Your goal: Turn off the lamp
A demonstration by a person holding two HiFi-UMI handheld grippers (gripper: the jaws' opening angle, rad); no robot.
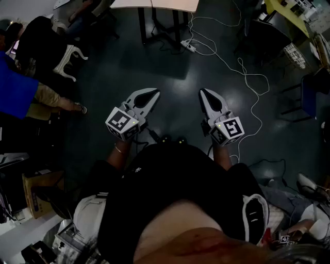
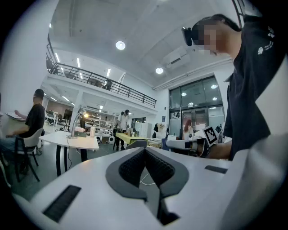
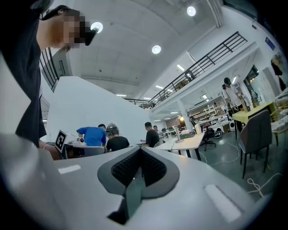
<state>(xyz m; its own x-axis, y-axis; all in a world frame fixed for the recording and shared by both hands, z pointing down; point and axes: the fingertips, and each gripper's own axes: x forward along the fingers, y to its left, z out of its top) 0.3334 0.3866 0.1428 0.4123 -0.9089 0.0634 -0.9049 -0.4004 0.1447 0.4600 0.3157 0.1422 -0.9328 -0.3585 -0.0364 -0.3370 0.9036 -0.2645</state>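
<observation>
The lamp (image 2: 75, 122) is a grey desk lamp with its head lit, standing on a white table (image 2: 72, 140) far off at the left of the left gripper view. The right gripper view shows the lamp (image 3: 178, 132) small and lit on the table (image 3: 191, 143), right of centre. My left gripper (image 2: 145, 150) and right gripper (image 3: 140, 150) are both shut with nothing between the pads. In the head view the left gripper (image 1: 150, 96) and right gripper (image 1: 204, 94) hover side by side in front of my body, well short of the table (image 1: 154, 4).
A power strip (image 1: 188, 46) and white cables (image 1: 246, 77) lie on the dark floor between me and the table. People sit at the left (image 1: 20, 87). Several seated people (image 3: 118, 143) and a grey chair (image 3: 256, 130) show in the right gripper view.
</observation>
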